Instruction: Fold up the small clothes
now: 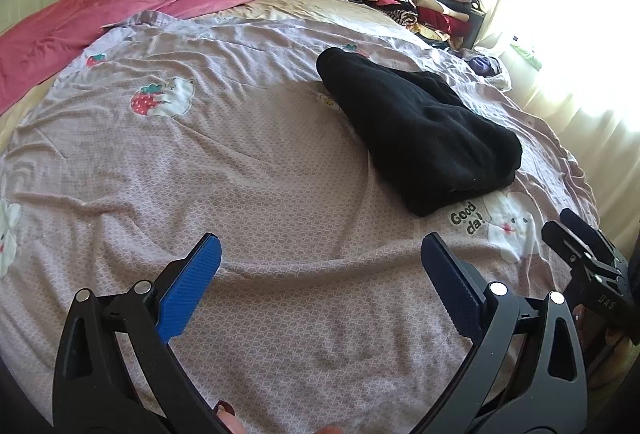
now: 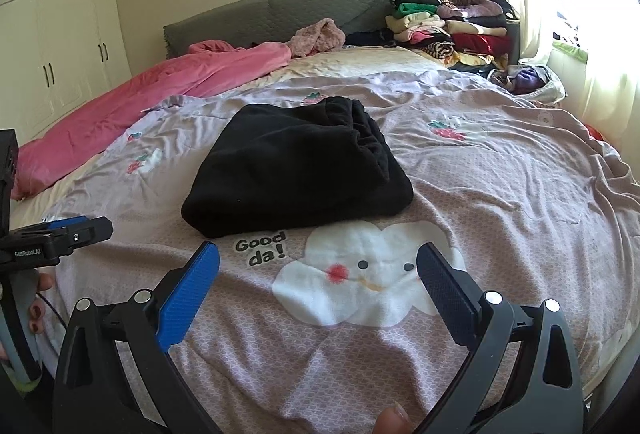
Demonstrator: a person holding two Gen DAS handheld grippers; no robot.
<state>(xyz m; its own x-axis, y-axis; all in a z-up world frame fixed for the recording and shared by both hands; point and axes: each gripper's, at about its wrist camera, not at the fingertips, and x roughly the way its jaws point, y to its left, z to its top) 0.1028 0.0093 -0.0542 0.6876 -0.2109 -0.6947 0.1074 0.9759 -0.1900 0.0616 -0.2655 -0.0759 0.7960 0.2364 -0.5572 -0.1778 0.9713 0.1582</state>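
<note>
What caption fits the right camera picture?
Open right gripper hovers over the bedspread, facing folded black clothes.

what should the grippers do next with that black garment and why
Probably move the right gripper forward to the folded black garment and carry it toward the clothes stack. It already lies folded on the bedspread, and both grippers, left gripper too, are open and empty.

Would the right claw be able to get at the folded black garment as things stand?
Probably yes: the right claw is open and faces the black garment, with only bare bedspread between them.
</note>
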